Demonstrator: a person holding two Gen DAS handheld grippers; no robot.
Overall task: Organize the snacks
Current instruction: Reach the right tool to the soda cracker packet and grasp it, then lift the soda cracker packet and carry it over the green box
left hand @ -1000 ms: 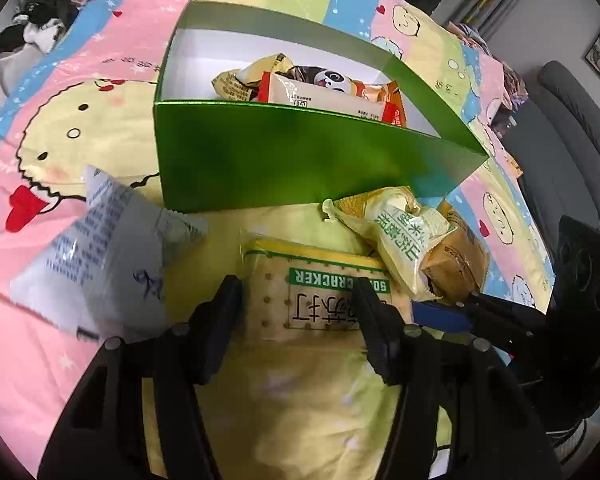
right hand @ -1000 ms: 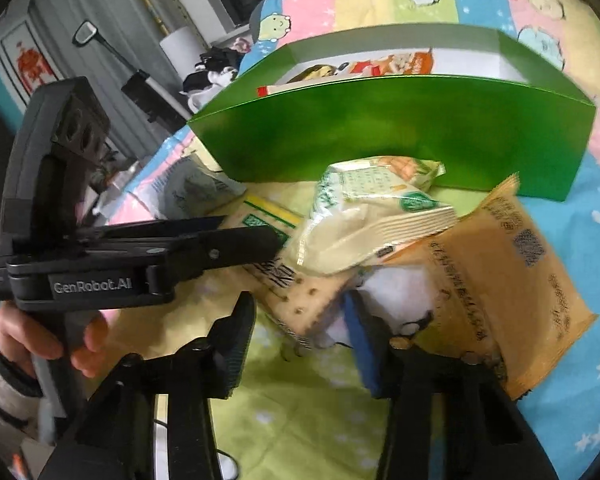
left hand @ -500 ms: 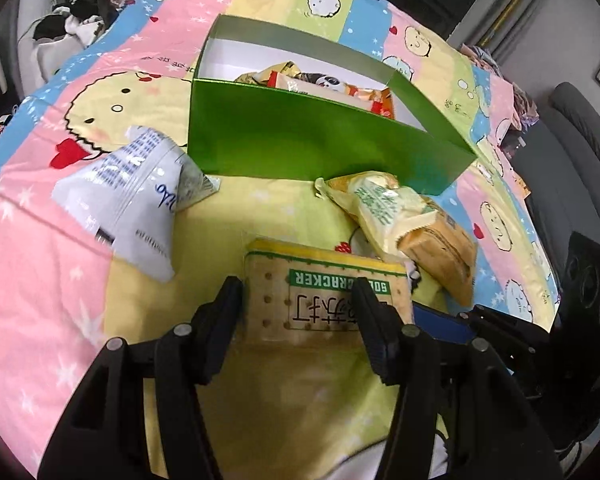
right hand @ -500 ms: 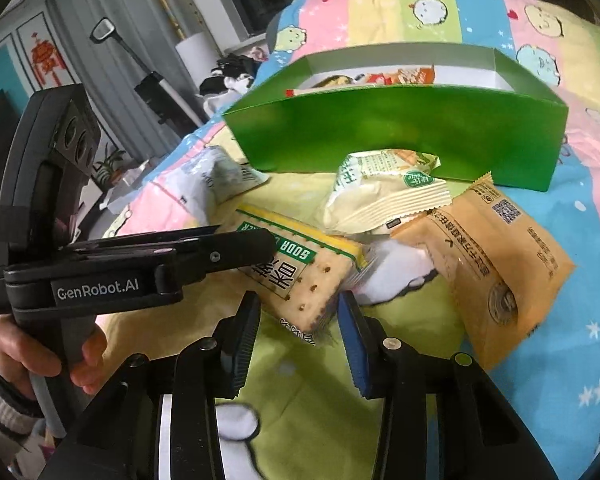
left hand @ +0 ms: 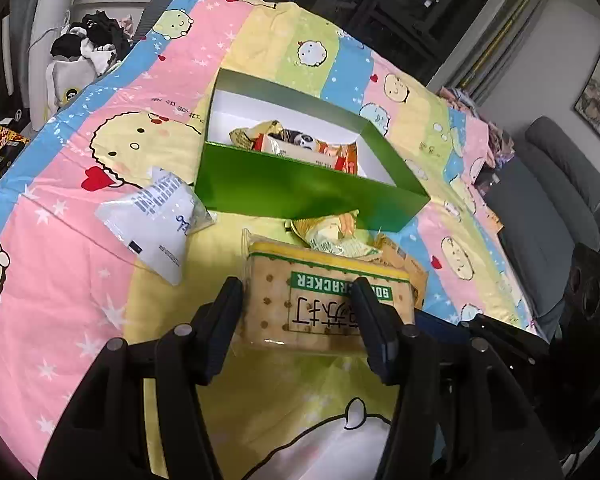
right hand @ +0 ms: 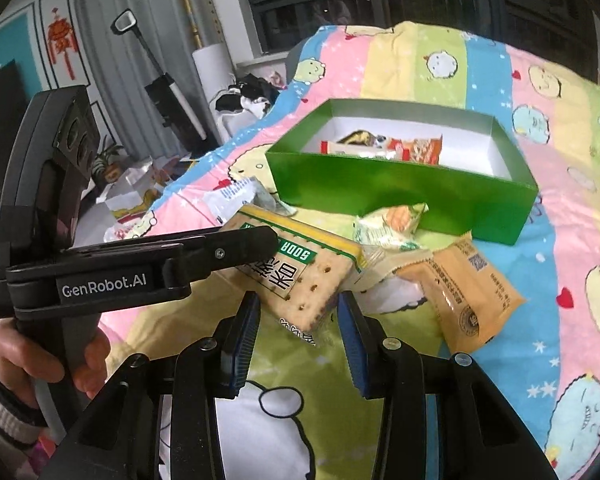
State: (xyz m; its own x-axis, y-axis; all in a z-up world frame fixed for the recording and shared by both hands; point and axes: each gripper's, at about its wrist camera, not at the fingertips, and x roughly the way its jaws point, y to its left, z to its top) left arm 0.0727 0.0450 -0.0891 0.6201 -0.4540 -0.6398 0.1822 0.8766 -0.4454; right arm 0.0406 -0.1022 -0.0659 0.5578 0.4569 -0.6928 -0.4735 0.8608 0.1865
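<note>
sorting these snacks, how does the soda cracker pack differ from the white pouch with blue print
The yellow-and-green soda cracker pack is flat, rectangular and raised off the blanket, clamped between the left gripper's fingers. The white crinkled pouch with blue print is puffy, irregular and lies untouched on the blanket. Both are outside the green box.

A quilt (left hand: 60,280) printed with cartoon faces in pink, yellow, blue and green stripes is covering the bed. An open green box (left hand: 300,196) is sitting toward its far edge, with a white packet (left hand: 156,220) lying just off the box's left corner. A pale green-and-yellow packet (right hand: 392,228) is lying against the box's near wall, and a tan packet (right hand: 468,292) is lying just nearer.
</note>
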